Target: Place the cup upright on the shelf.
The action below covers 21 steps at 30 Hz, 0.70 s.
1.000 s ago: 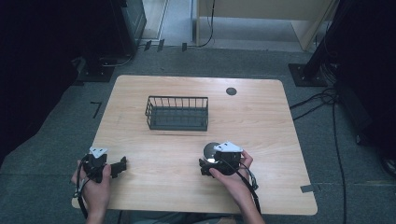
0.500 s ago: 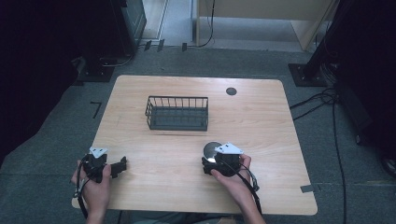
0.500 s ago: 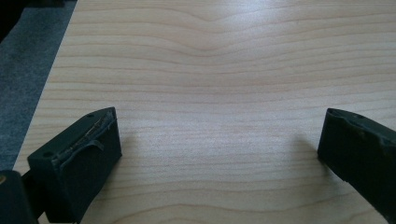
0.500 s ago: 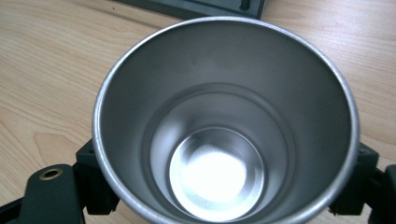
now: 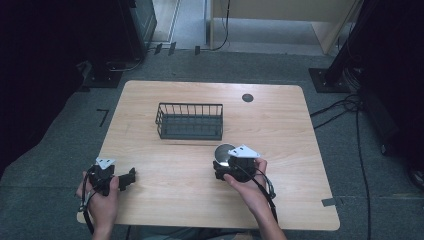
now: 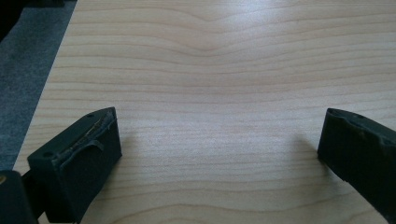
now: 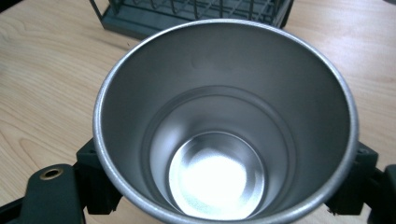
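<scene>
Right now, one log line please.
right claw: shut on steel cup | left claw: open above table | wire basket: empty

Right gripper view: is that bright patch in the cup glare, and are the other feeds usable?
Right gripper view: yes, glare blows out the bottom of the steel cup, and the wire basket behind is soft. Left gripper view: even light, with faint shadows beside the jaws on the table. High view: the table is well lit, its surroundings very dark.
</scene>
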{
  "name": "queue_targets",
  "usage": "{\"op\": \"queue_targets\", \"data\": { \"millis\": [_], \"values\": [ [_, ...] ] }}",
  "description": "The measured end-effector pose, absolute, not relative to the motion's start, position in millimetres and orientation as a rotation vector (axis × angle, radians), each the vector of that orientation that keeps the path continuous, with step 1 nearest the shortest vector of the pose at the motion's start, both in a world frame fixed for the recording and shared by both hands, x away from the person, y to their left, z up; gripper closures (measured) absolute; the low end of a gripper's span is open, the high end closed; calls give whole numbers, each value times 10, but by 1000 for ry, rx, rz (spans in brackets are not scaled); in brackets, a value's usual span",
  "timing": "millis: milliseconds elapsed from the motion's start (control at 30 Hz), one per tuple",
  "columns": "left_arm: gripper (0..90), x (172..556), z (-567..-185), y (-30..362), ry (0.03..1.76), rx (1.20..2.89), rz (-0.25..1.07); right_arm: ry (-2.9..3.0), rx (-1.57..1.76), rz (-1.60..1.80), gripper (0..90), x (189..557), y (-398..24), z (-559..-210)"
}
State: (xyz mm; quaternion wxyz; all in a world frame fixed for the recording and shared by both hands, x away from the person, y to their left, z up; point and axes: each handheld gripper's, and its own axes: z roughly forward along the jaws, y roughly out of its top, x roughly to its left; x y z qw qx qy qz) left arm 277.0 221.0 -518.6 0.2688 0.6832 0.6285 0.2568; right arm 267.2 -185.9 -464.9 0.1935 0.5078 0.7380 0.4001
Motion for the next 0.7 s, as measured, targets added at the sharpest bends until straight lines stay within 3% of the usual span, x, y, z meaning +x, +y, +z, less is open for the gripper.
{"op": "queue_targets", "data": {
  "millis": [700],
  "values": [
    [0,2770,-5185,2211,1694,1844,693,2082,1346,1165,175,2917,-1636,-4312]
  ]
}}
